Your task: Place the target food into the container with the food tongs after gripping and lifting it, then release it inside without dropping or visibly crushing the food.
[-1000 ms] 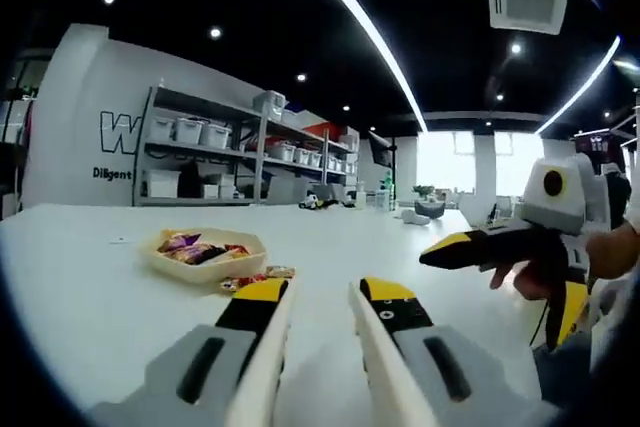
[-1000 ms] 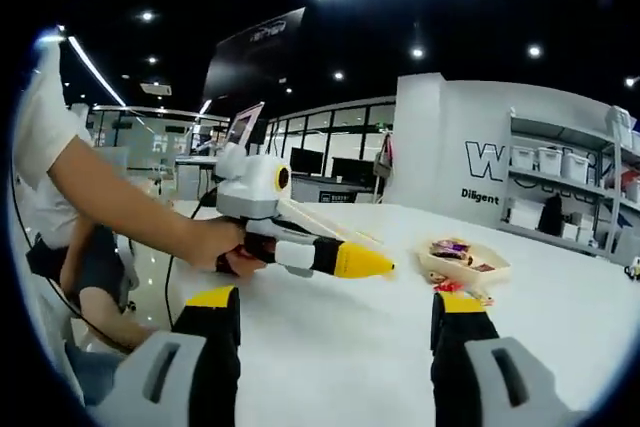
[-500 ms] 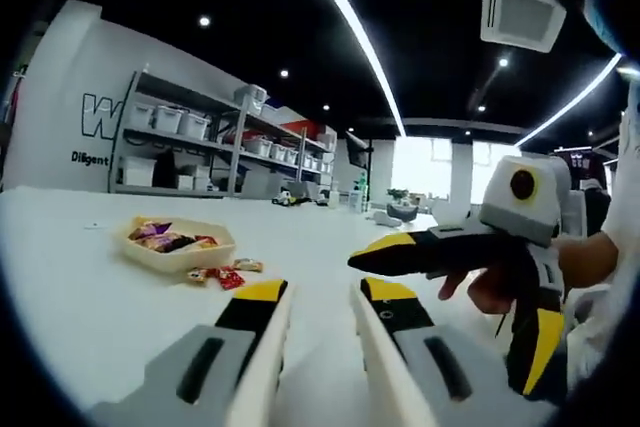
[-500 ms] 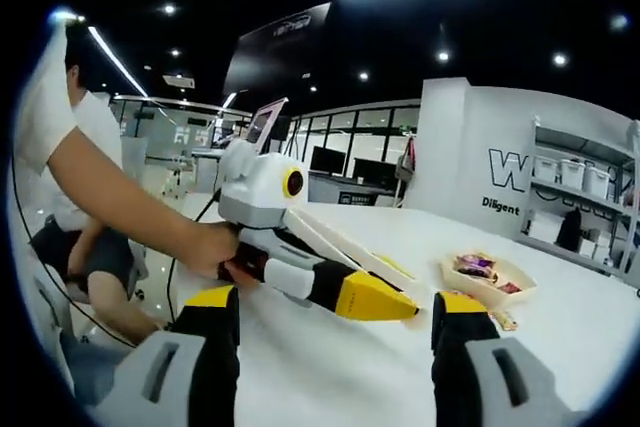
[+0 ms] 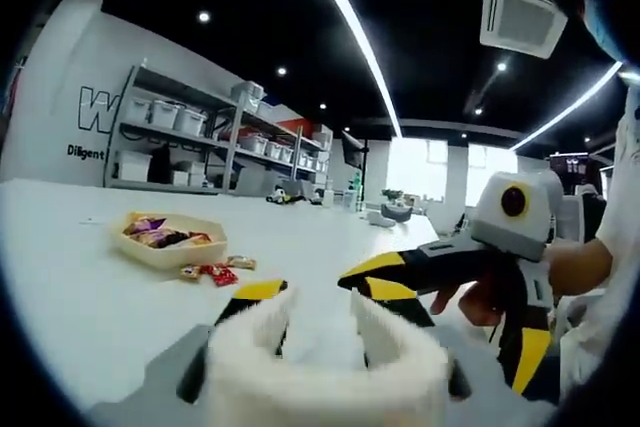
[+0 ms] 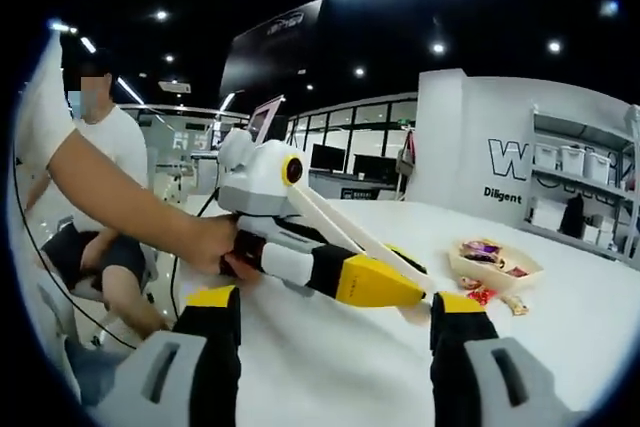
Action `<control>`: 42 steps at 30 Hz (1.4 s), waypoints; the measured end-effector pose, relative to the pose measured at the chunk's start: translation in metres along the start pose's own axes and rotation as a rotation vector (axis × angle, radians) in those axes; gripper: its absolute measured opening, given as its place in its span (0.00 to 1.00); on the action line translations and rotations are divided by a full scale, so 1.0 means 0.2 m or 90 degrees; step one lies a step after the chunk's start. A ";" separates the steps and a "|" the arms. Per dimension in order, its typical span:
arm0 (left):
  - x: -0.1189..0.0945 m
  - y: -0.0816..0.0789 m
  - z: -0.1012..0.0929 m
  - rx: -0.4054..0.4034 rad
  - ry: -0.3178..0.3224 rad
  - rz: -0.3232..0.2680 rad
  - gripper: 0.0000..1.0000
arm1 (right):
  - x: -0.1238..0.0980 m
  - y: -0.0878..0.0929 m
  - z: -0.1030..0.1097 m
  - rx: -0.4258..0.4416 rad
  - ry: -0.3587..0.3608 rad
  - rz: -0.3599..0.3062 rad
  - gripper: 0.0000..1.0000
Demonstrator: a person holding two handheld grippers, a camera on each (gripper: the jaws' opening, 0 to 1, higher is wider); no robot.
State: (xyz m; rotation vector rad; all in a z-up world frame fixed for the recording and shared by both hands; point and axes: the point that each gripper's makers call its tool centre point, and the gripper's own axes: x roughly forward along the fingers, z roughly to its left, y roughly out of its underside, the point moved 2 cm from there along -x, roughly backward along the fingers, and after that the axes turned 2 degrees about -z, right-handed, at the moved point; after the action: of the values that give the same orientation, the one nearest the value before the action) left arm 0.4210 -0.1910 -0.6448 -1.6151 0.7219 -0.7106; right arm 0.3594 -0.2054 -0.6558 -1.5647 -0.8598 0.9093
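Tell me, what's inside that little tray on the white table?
The tray holds wrapped snacks in purple, orange and red. More wrapped snacks lie on the table beside it. The tray's wall hides anything lower down.

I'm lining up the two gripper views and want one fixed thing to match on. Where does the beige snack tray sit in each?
Left gripper view: the beige snack tray lies left of centre on the white table, with loose wrapped snacks just right of it.
Right gripper view: it sits at the right edge.
Shared landmark: the grey shelving with white bins behind it.
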 end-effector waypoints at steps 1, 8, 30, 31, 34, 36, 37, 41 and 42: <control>0.00 -0.01 0.00 -0.001 0.002 -0.005 0.28 | 0.00 -0.01 0.01 0.011 -0.002 -0.007 0.76; -0.01 -0.02 0.00 0.003 0.002 -0.013 0.28 | 0.01 0.00 0.02 0.015 -0.005 -0.009 0.77; -0.02 -0.04 -0.03 0.002 0.023 -0.032 0.28 | 0.02 0.05 0.07 0.041 -0.026 0.013 0.71; -0.02 -0.05 -0.03 0.001 0.024 -0.033 0.28 | 0.02 0.05 0.07 0.042 -0.027 0.014 0.71; -0.02 -0.05 -0.03 0.002 0.026 -0.033 0.28 | 0.03 0.06 0.08 0.056 -0.034 0.021 0.70; -0.02 -0.05 -0.03 0.000 0.028 -0.035 0.28 | 0.03 0.06 0.08 0.061 -0.039 0.024 0.68; -0.02 -0.05 -0.03 -0.002 0.029 -0.037 0.28 | 0.03 0.07 0.09 0.062 -0.042 0.026 0.66; -0.02 -0.05 -0.04 -0.012 0.036 -0.040 0.28 | 0.04 0.08 0.12 0.071 -0.059 0.035 0.60; -0.02 -0.05 -0.04 -0.011 0.035 -0.038 0.28 | 0.04 0.08 0.12 0.068 -0.060 0.035 0.60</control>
State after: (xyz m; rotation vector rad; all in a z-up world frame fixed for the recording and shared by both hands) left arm 0.4126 -0.1911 -0.6340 -1.6434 0.7243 -0.7969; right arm 0.3420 -0.1900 -0.6756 -1.4679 -0.8243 1.0589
